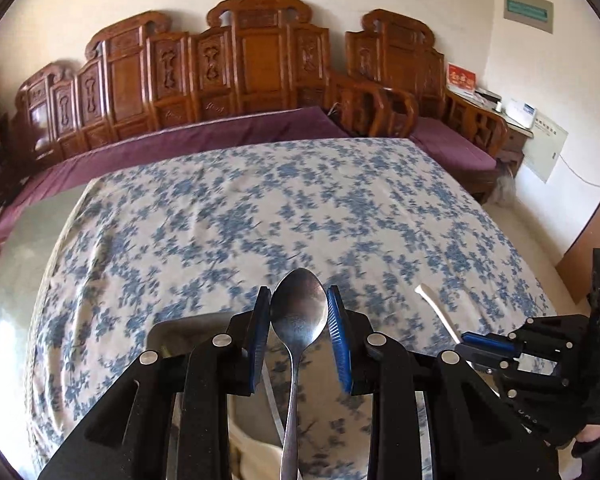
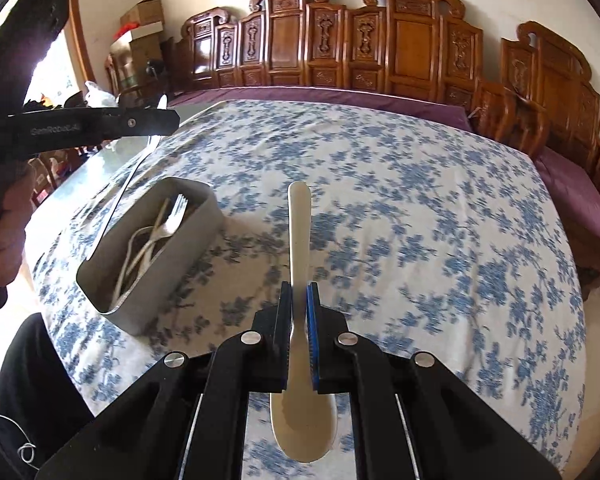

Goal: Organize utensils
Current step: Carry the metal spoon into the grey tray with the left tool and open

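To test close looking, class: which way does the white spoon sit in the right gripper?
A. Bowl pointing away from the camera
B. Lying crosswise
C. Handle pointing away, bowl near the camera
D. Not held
C: the right gripper clamps the white spoon, handle forward, bowl below the pads.

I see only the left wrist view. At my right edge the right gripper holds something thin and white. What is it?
Observer: A white spoon. The right gripper is shut on its neck, with the bowl near the camera and the handle pointing forward.
Operator: Where is the box for the utensils?
Observer: A grey box stands on the flowered cloth, to the left of the white spoon in the right wrist view.
Operator: Is something already inside it?
Observer: Yes. A metal fork and some white utensils lie in it.
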`<state>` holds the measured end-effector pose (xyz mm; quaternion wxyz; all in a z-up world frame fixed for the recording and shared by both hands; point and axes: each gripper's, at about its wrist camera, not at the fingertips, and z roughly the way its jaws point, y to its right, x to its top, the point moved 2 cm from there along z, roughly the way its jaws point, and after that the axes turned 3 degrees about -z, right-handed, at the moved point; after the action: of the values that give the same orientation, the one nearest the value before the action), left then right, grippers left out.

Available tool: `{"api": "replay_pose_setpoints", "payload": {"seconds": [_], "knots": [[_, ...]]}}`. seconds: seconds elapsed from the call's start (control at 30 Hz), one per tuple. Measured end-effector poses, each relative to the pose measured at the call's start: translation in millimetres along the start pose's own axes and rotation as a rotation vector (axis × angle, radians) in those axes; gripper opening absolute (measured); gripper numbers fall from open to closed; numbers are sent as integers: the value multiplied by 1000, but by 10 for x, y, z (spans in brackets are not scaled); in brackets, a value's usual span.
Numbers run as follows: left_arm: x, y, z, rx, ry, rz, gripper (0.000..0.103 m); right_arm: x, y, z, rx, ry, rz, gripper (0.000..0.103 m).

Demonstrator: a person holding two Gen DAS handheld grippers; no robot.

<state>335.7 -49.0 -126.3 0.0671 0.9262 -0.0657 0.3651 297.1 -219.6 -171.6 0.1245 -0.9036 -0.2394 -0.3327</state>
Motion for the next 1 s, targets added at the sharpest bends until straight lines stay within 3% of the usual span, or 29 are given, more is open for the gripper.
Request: {"api": "replay_pose_setpoints", "payload": {"seconds": [0.43,1.0], "knots": [[-370,-779,328,69,-95,-108,26,70,-357,216,53,-19,-12,9],[-717,-1018,763,118,-225,-126,27,194,-634,276,90,-15,-14,9]]}}
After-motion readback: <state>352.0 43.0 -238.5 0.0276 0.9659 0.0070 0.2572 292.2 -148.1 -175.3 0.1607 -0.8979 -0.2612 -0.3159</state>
